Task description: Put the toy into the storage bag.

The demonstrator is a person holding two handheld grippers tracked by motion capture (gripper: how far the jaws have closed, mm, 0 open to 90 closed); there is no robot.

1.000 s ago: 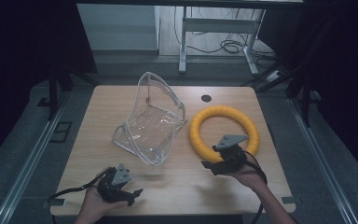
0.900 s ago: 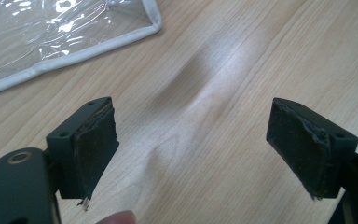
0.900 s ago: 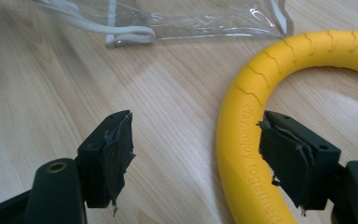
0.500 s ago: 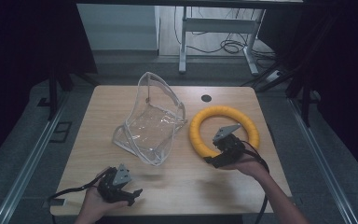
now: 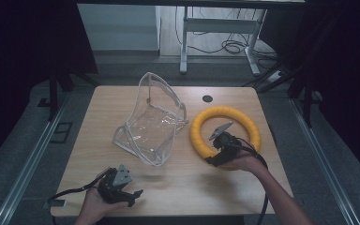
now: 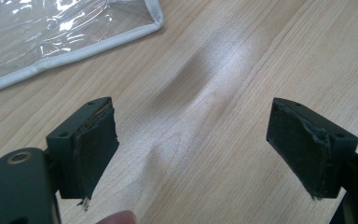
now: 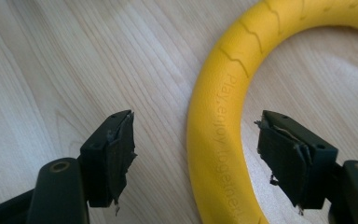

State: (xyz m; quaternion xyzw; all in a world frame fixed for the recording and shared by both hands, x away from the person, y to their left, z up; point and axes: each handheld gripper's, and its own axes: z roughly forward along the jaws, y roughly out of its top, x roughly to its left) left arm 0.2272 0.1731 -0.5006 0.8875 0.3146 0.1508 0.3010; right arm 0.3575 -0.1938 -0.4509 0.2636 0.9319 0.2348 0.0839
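Note:
A yellow foam ring (image 5: 243,119) lies flat on the right half of the wooden table (image 5: 187,187). My right gripper (image 5: 218,152) is open and straddles the ring's near-left arc. In the right gripper view the ring (image 7: 214,140) runs between the jaws of that gripper (image 7: 200,154), with a gap to each pad. A clear plastic bag (image 5: 152,124) with white edging stands slumped at the table's middle. My left gripper (image 5: 133,196) is low at the front left, open over bare wood (image 6: 191,149). The bag's corner (image 6: 51,32) lies beyond it.
A small black round grommet (image 5: 207,99) sits in the tabletop near the far edge, behind the ring. Cables trail from both grippers off the front edge. Bare wood lies between the bag and the front edge.
My right gripper has moved a little away from the person, onto the ring's near-left arc. The left gripper, the bag and the ring have stayed put.

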